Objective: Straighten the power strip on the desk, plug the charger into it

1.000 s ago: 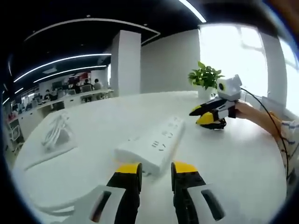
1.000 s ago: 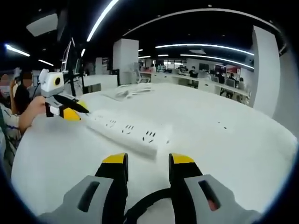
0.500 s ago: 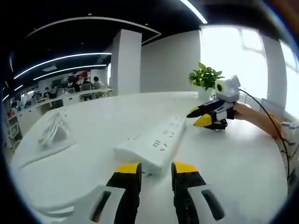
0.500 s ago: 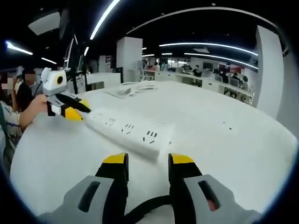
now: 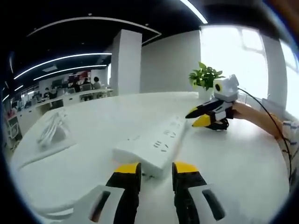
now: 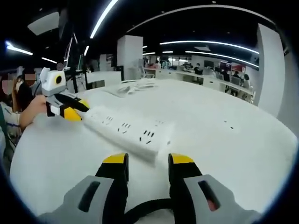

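A long white power strip (image 5: 154,145) lies on the round white desk (image 5: 233,158), its sockets facing up. My left gripper (image 5: 156,169) stands open just short of the strip's near end, with nothing between its jaws. My right gripper (image 5: 192,119) comes in from the right, held by a hand, its tips beside the strip's far end. In the right gripper view the strip (image 6: 128,131) runs away to the left, my right gripper (image 6: 147,161) stands open before its near end, and my left gripper (image 6: 79,111) sits at the other end. A white charger with its coiled cable (image 5: 52,131) lies far left.
A potted green plant (image 5: 205,77) stands at the desk's far edge behind my right gripper. The charger's coiled cable (image 6: 136,86) lies at the back of the desk in the right gripper view. A black cable (image 6: 147,206) loops under my right gripper. Office desks and people fill the background.
My right gripper has drifted a little toward the strip's far end. Both views have shifted slightly; the strip lies where it was.
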`<state>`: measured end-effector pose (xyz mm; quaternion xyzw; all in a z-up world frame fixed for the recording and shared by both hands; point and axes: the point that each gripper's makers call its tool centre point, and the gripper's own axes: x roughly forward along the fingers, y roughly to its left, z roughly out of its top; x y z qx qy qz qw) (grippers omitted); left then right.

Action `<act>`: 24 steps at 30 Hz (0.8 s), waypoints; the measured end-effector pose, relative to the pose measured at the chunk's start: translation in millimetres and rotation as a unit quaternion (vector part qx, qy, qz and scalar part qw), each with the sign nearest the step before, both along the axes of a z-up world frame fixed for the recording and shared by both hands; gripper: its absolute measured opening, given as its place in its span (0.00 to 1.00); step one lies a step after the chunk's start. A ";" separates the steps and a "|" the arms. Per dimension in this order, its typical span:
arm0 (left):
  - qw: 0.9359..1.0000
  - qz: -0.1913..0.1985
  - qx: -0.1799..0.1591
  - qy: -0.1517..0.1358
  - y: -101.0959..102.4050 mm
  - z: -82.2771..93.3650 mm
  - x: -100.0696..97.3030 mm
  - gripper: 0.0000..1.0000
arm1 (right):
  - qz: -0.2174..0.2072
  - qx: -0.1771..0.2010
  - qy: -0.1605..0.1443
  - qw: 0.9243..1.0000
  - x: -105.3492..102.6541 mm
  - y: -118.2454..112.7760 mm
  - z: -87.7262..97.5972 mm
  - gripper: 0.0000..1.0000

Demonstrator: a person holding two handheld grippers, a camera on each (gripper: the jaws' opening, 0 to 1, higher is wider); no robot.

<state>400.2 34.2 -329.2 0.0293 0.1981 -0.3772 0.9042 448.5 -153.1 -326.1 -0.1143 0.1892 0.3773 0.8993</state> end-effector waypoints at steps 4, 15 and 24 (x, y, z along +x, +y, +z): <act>1.000 0.001 -0.002 0.002 0.3 -0.9 0.8 0.26 | 0.004 -0.005 0.003 1.000 -0.8 4.8 -1.4 0.33; 1.000 -0.001 0.001 0.003 -0.2 -2.2 1.1 0.27 | 0.018 -0.011 0.006 1.000 0.9 15.2 -3.0 0.31; 1.000 0.001 0.005 0.001 -0.5 -3.9 2.7 0.27 | 0.020 -0.022 0.003 1.000 6.6 15.7 -4.2 0.30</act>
